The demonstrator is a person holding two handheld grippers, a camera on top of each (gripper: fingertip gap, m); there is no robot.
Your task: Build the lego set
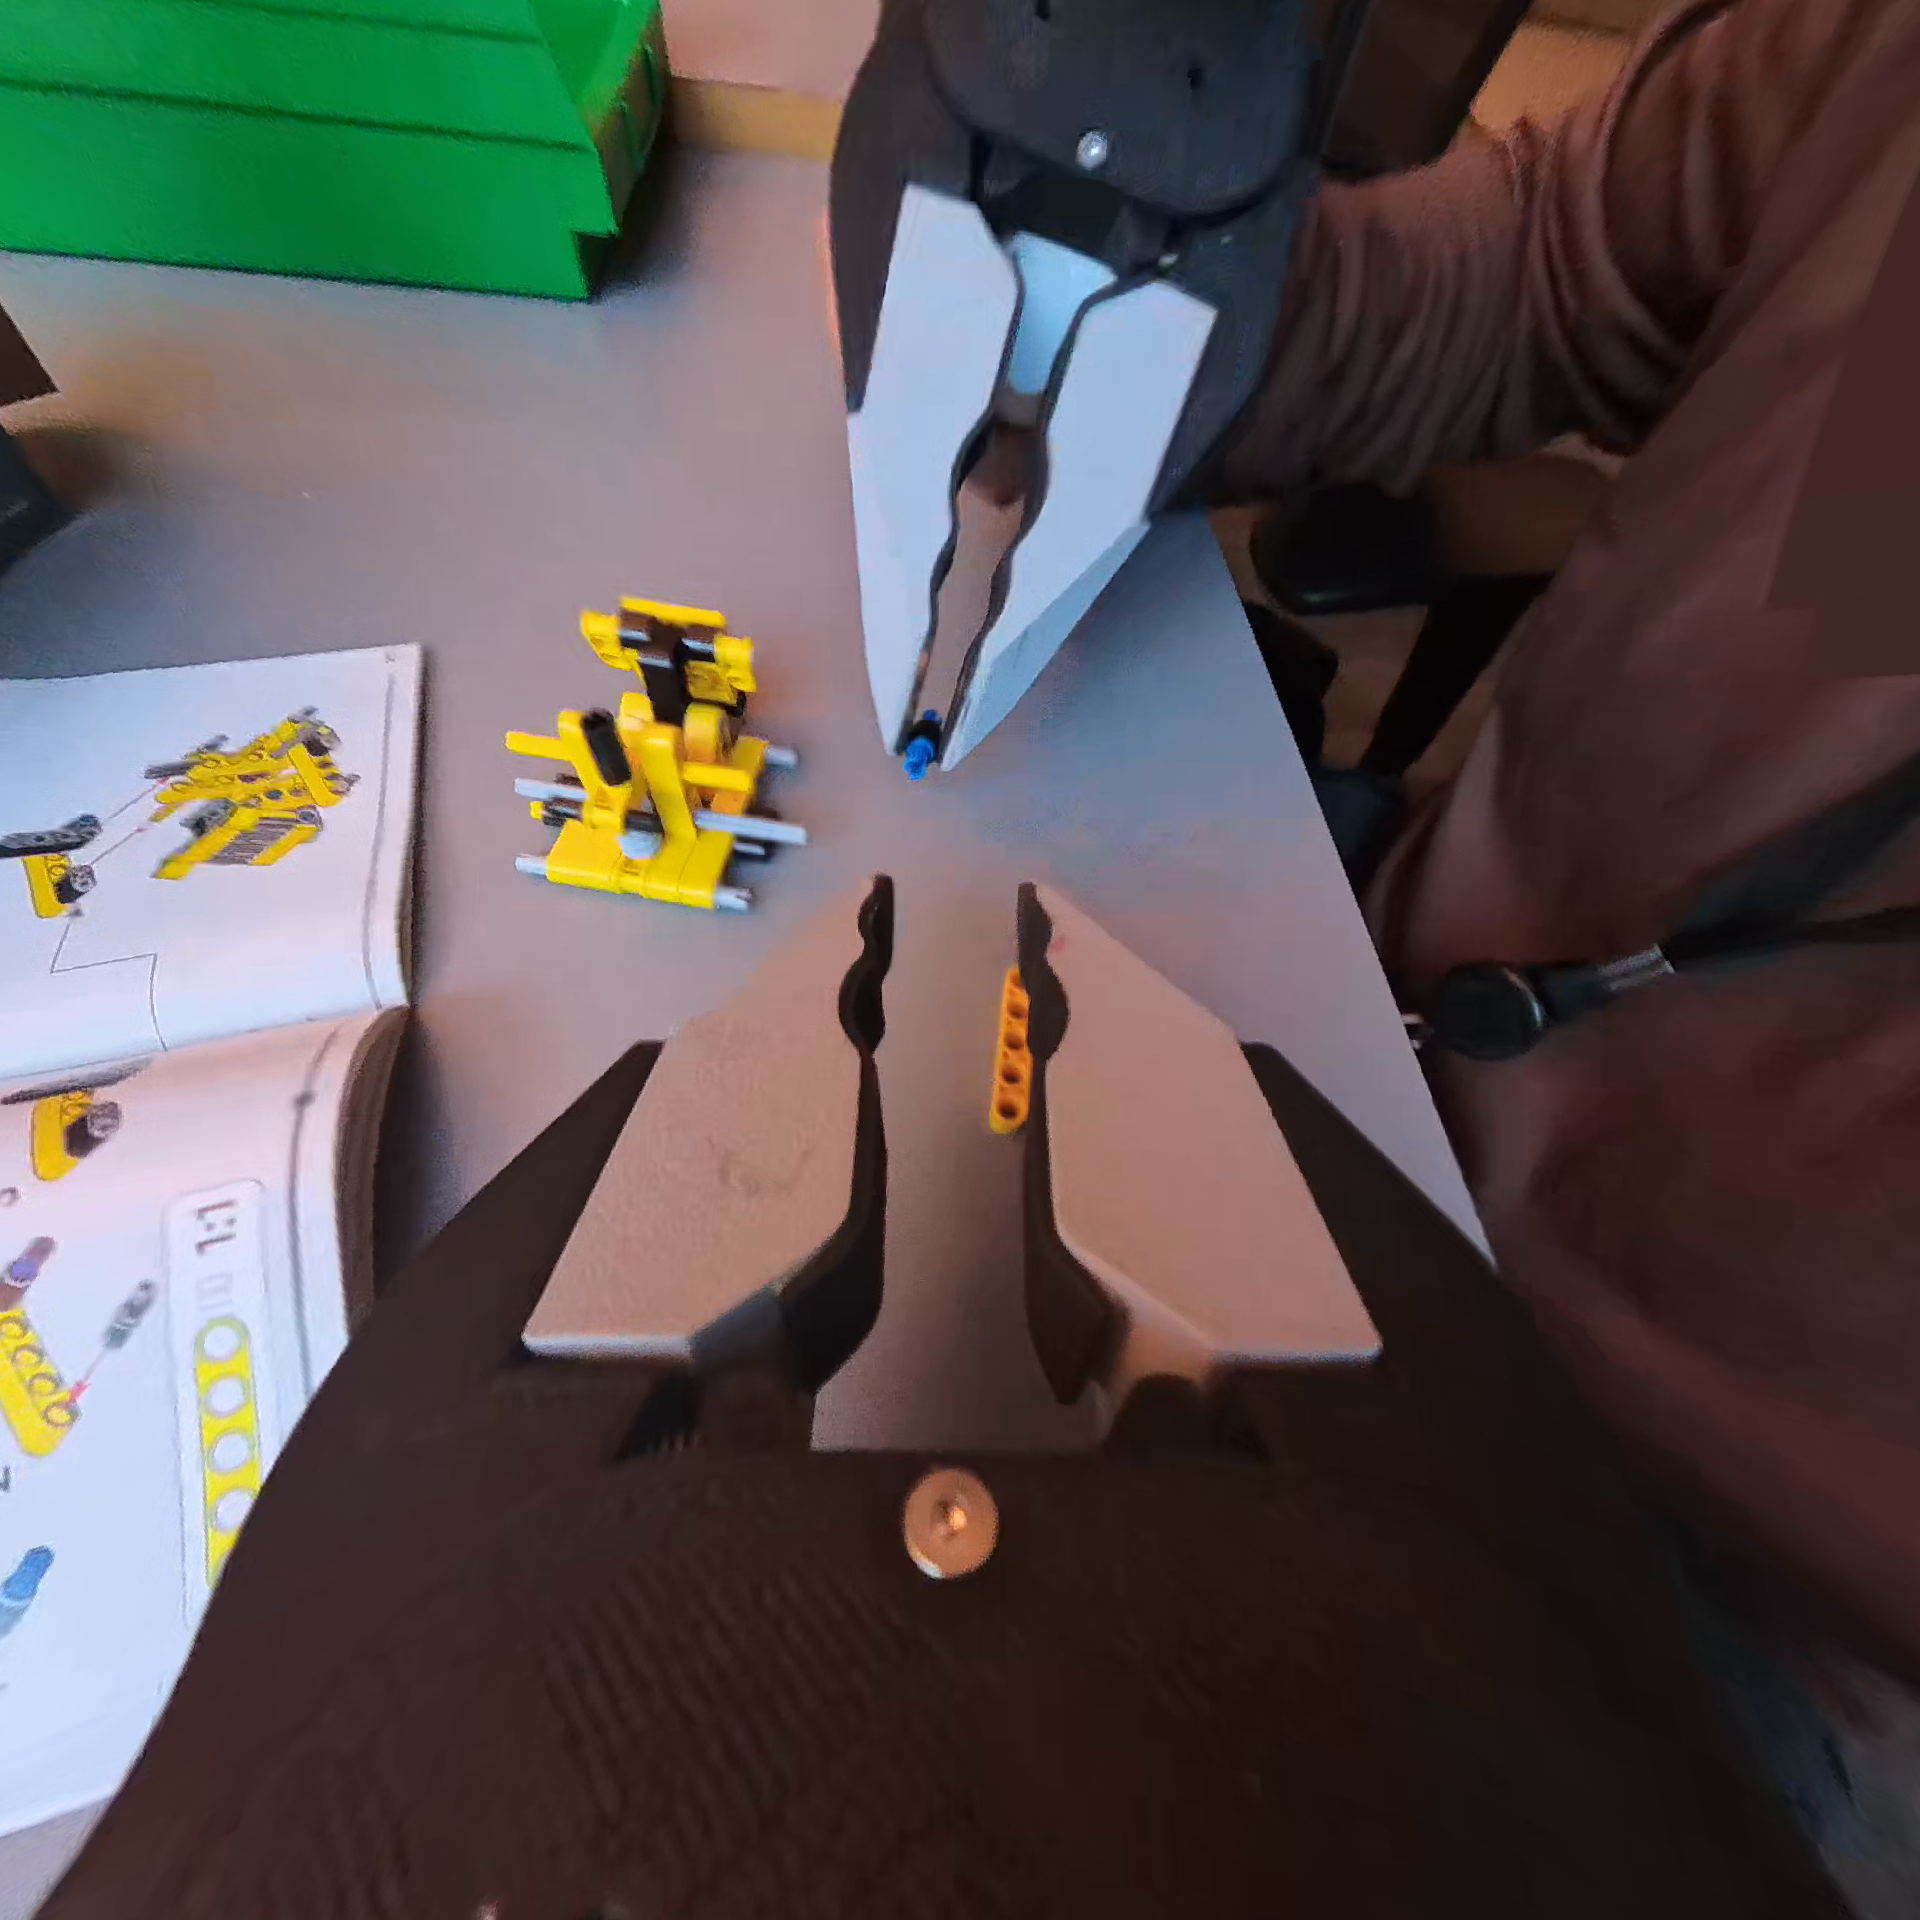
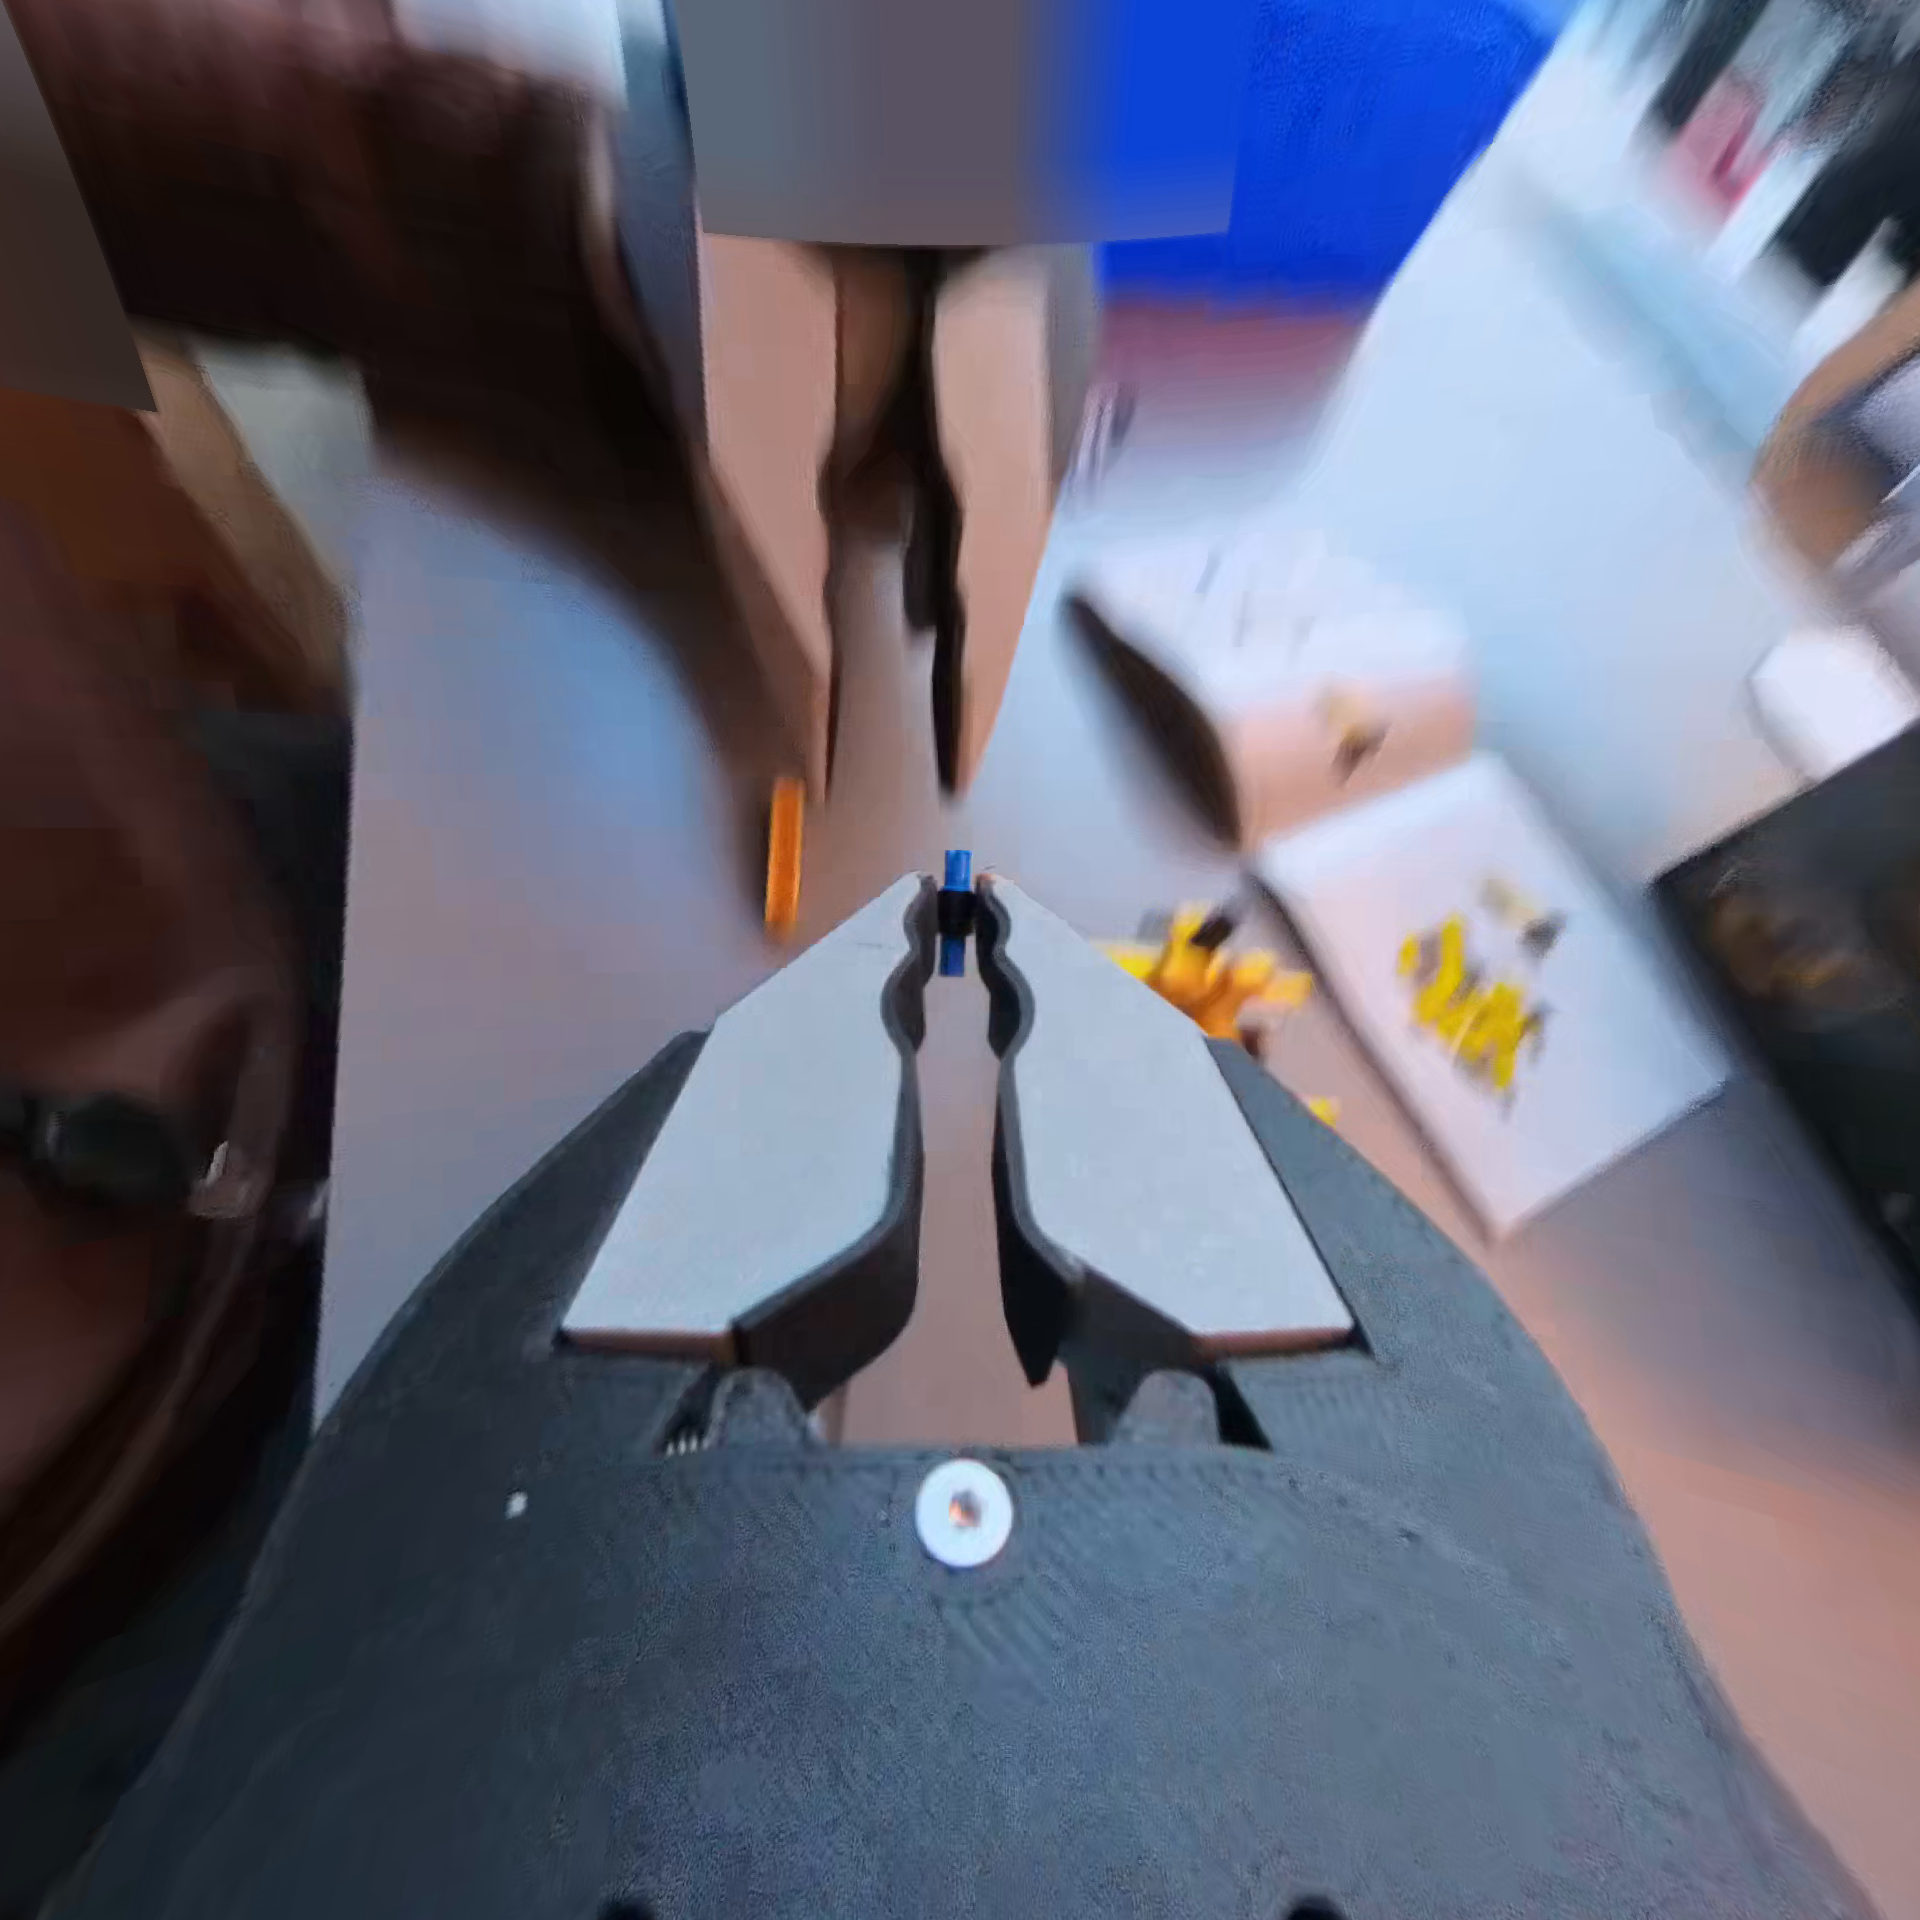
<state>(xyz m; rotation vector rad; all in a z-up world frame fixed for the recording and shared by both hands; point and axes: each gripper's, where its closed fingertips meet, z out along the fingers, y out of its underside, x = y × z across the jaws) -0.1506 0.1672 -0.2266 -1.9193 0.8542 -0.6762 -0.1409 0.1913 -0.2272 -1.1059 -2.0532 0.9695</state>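
Your right tool (image 2: 954,881) pinches a blue pin (image 2: 954,912); left tool (image 1: 954,904) spread. Only left view shows the yellow model (image 1: 652,767) sharply, frame centre.

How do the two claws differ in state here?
The right claw is shut on a blue pin at its tips; the left claw is open, with a yellow beam lying against one finger's inner side. Both are over the grey table.
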